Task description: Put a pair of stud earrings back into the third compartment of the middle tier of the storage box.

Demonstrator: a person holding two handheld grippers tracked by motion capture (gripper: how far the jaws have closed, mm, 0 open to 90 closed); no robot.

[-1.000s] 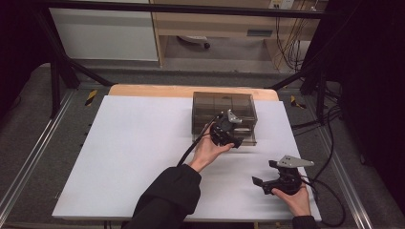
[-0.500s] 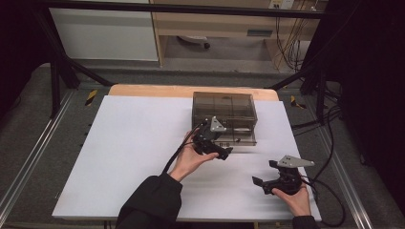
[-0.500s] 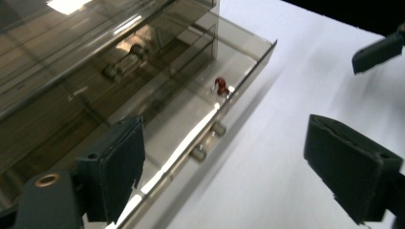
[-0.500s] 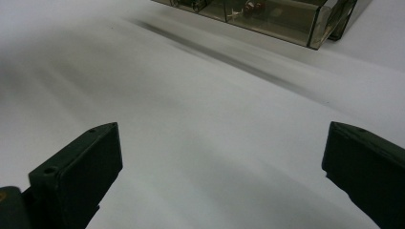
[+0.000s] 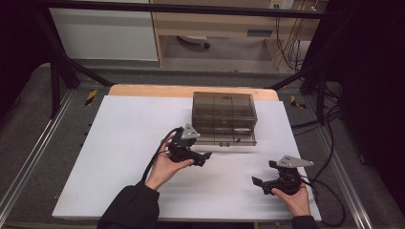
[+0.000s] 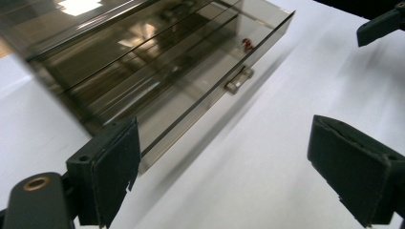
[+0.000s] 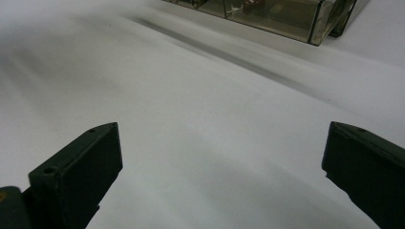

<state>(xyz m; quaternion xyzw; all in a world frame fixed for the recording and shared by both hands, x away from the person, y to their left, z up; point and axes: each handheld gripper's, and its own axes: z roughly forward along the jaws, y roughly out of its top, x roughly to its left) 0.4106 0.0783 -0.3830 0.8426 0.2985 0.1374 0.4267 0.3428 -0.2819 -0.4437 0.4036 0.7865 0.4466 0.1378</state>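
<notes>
From above, a smoky, see-through drawer box (image 5: 223, 112) sat toward the far middle of the white table (image 5: 119, 143), with its lowest drawer (image 5: 227, 139) pulled a little way out toward the person. The left gripper (image 5: 203, 156) hung just in front of that drawer's left corner, near it but not touching, held in the left hand (image 5: 165, 164), whose dark sleeve (image 5: 129, 212) came up from the near edge. Its jaws had just been opening, and nothing lay between them. The right gripper (image 5: 260, 181) rested low over the near right part of the table, well apart from the box, with the right hand (image 5: 293, 198) behind it and its jaws spread.

In the left gripper view, the two black pads (image 6: 112, 167) stood wide apart with bare white table between them. The drawer box (image 6: 143, 52) lay ahead and to the left, slightly blurred. The open drawer's front edge ran slantwise past the left pad, its small clear handle (image 6: 239, 79) stood out from the front, and a small red thing (image 6: 247, 44) lay inside behind the front wall. A dark tip of the right gripper (image 6: 382, 26) poked in at the top right corner.

In the right gripper view, the jaws again stood far apart, with nothing but white table between the pads (image 7: 90, 167). A corner of the drawer box (image 7: 286, 16) sat far off at the top edge, with small objects inside that I couldn't make out.
</notes>
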